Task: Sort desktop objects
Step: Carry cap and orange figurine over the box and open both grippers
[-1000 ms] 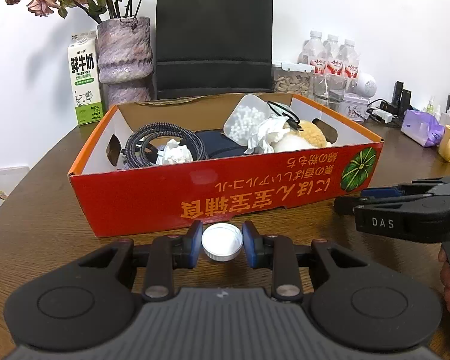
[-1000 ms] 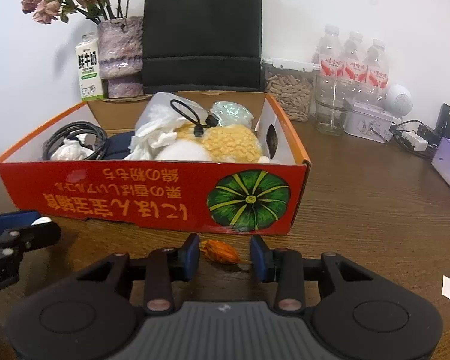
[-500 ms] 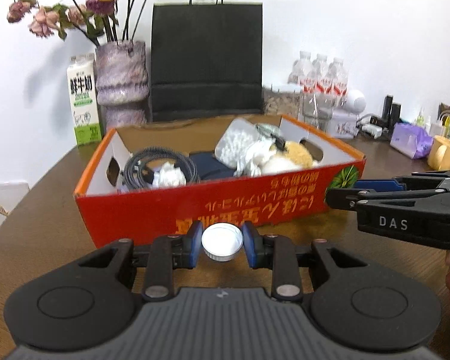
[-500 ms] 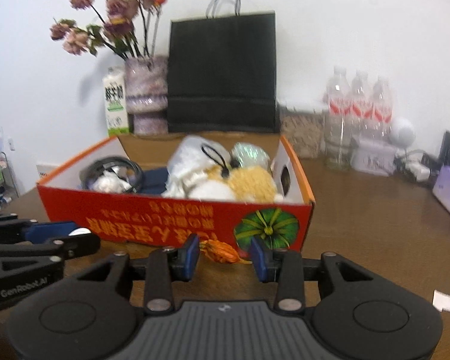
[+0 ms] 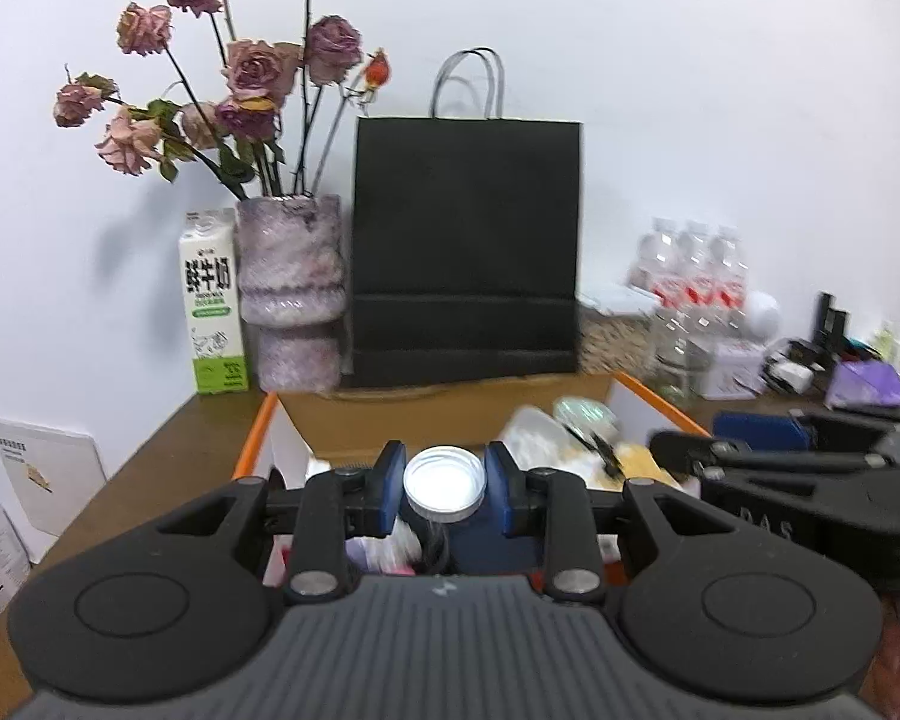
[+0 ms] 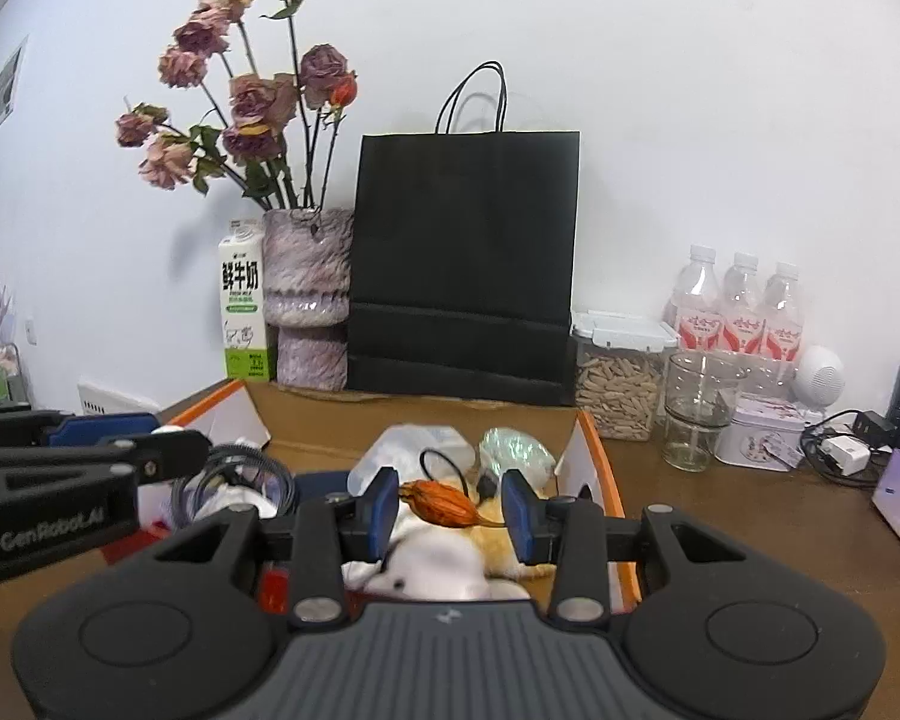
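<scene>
Above the orange box (image 5: 651,399) on the desk (image 6: 750,510): left gripper (image 5: 444,483) with fingers clamped on a white bottle cap (image 5: 445,483), right gripper (image 6: 450,507) with fingers pinching a dried orange pod (image 6: 441,504). Inside the box, coiled cable (image 6: 234,474) and plush toy (image 6: 450,558).

Left gripper (image 5: 444,485) raised, pointing slightly downward, blue pads (image 5: 390,489) clamped on a white cap (image 5: 444,483). Right gripper (image 6: 450,507) alongside to its right, level with it, pads (image 6: 519,516) pinching an orange dried pod (image 6: 441,503) at its ends.
</scene>
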